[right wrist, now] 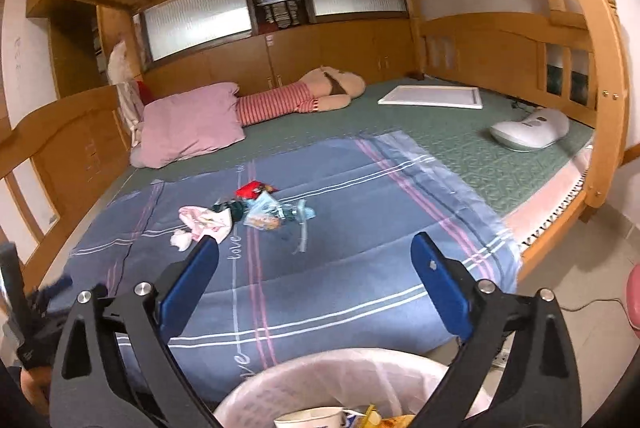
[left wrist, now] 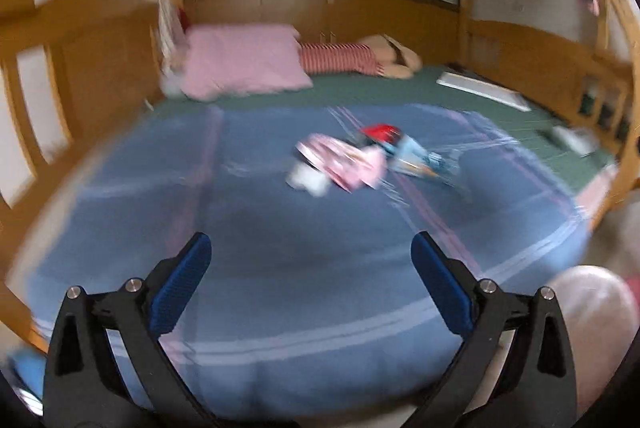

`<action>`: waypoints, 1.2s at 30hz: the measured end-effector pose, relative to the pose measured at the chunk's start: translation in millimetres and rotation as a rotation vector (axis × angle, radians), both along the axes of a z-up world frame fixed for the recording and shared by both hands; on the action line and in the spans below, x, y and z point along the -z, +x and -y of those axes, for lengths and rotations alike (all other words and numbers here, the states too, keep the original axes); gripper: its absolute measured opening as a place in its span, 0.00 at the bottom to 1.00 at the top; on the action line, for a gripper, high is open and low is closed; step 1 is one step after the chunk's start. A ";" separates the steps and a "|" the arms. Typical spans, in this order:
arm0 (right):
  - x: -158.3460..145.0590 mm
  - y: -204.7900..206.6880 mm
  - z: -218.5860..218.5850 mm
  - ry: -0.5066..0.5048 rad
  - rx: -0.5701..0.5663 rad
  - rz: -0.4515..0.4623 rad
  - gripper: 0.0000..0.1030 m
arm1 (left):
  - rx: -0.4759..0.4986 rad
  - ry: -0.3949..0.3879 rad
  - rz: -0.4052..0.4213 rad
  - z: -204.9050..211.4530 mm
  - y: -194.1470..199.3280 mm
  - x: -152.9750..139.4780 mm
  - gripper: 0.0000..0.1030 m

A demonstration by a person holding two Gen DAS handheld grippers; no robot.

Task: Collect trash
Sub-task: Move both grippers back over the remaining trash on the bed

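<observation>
A pile of trash lies on the blue striped blanket point(right wrist: 340, 228): a pink wrapper point(right wrist: 208, 222), a white crumpled tissue point(right wrist: 181, 240), a red packet point(right wrist: 250, 190), a light blue wrapper point(right wrist: 262, 214) and a pale blue strip point(right wrist: 302, 234). In the blurred left wrist view I see the pink wrapper point(left wrist: 344, 164), the red packet point(left wrist: 380, 133) and the blue wrapper point(left wrist: 416, 158). My left gripper point(left wrist: 311, 248) is open and empty above the blanket, short of the pile. My right gripper point(right wrist: 315, 248) is open and empty over a bin lined with a white bag point(right wrist: 340, 384).
A wooden bunk frame point(right wrist: 600, 76) surrounds the bed. A pink pillow point(right wrist: 188, 122), a striped plush doll point(right wrist: 304, 96), a white board point(right wrist: 432, 96) and a white device point(right wrist: 528, 128) lie on the green mattress point(right wrist: 460, 144). Tiled floor point(right wrist: 580, 268) is at the right.
</observation>
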State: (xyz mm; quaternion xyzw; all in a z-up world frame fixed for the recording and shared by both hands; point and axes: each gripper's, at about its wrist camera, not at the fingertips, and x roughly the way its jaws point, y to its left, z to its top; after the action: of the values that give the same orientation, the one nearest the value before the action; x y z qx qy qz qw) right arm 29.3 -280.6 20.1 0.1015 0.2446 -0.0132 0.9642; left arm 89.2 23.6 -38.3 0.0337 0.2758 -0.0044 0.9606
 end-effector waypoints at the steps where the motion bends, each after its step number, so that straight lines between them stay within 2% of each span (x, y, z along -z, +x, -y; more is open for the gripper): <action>1: 1.5 3.7 -2.5 0.011 -0.014 -0.013 0.92 | -0.042 0.028 0.020 -6.2 4.9 -2.4 0.97; 2: 4.0 10.7 -5.8 0.033 -0.038 -0.044 0.92 | -0.082 0.032 0.032 -12.4 11.3 -2.6 0.97; 4: 9.9 25.1 -11.9 0.080 -0.079 -0.109 0.92 | -0.093 -0.050 -0.020 -27.6 25.2 4.4 0.97; 6: 17.8 41.3 -19.7 0.113 -0.108 -0.174 0.92 | -0.087 -0.224 -0.153 -47.2 41.4 21.2 0.97; 7: 23.0 52.4 -26.0 0.118 -0.120 -0.206 0.92 | -0.114 -0.308 -0.213 -58.8 46.6 29.6 0.97; 8: 29.1 66.0 -31.5 0.114 -0.123 -0.237 0.92 | -0.157 -0.363 -0.233 -69.7 47.1 35.2 0.97; 9: 34.4 79.6 -37.7 0.098 -0.112 -0.267 0.92 | -0.205 -0.376 -0.236 -76.3 46.4 38.5 0.97; 10: 38.0 90.0 -43.3 0.090 -0.108 -0.286 0.92 | -0.280 -0.349 -0.253 -85.3 48.3 42.6 0.97; 12: 46.9 120.5 -55.2 0.096 -0.110 -0.316 0.92 | -0.338 -0.313 -0.298 -91.5 53.7 51.8 0.97; 15: 54.0 156.7 -77.4 0.104 -0.142 -0.315 0.92 | -0.354 -0.321 -0.361 -94.6 60.3 63.7 0.97; 19: 67.3 220.6 -126.2 0.081 -0.227 -0.336 0.92 | -0.358 -0.228 -0.336 -83.8 63.4 60.2 0.97; 22: 85.2 268.7 -163.4 0.048 -0.233 -0.376 0.92 | -0.376 -0.233 -0.328 -85.5 51.7 58.4 0.97; 25: 108.4 305.0 -193.3 -0.045 -0.195 -0.403 0.92 | -0.402 -0.271 -0.339 -91.3 53.6 62.8 0.97; 28: 131.8 326.9 -213.9 -0.171 -0.122 -0.425 0.90 | -0.410 -0.264 -0.352 -92.4 58.1 67.3 0.97; 30: 145.3 334.6 -226.0 -0.254 -0.109 -0.446 0.74 | -0.414 -0.254 -0.359 -92.9 60.3 68.6 0.97; 31: 147.9 335.4 -229.7 -0.272 -0.117 -0.444 0.70 | -0.421 -0.249 -0.367 -93.4 61.7 70.2 0.97; 32: 148.3 334.1 -233.3 -0.292 -0.123 -0.428 0.58 | -0.431 -0.244 -0.374 -93.5 62.6 71.2 0.97; 33: 148.1 332.7 -235.5 -0.297 -0.143 -0.419 0.35 | -0.445 -0.235 -0.383 -94.0 63.6 73.3 0.97; 34: 148.1 331.7 -237.6 -0.288 -0.171 -0.422 0.28 | -0.461 -0.224 -0.400 -94.6 64.9 76.2 0.97; 36: 146.7 327.1 -241.2 -0.283 -0.205 -0.429 0.22 | -0.473 -0.237 -0.429 -97.1 65.9 80.3 0.97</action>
State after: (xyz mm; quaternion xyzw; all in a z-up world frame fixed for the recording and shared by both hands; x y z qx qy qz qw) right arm 356.4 -39.5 -126.7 -0.0648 0.4477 0.0293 0.8913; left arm 155.1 120.6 -118.6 -0.1449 0.4693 0.1794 0.8524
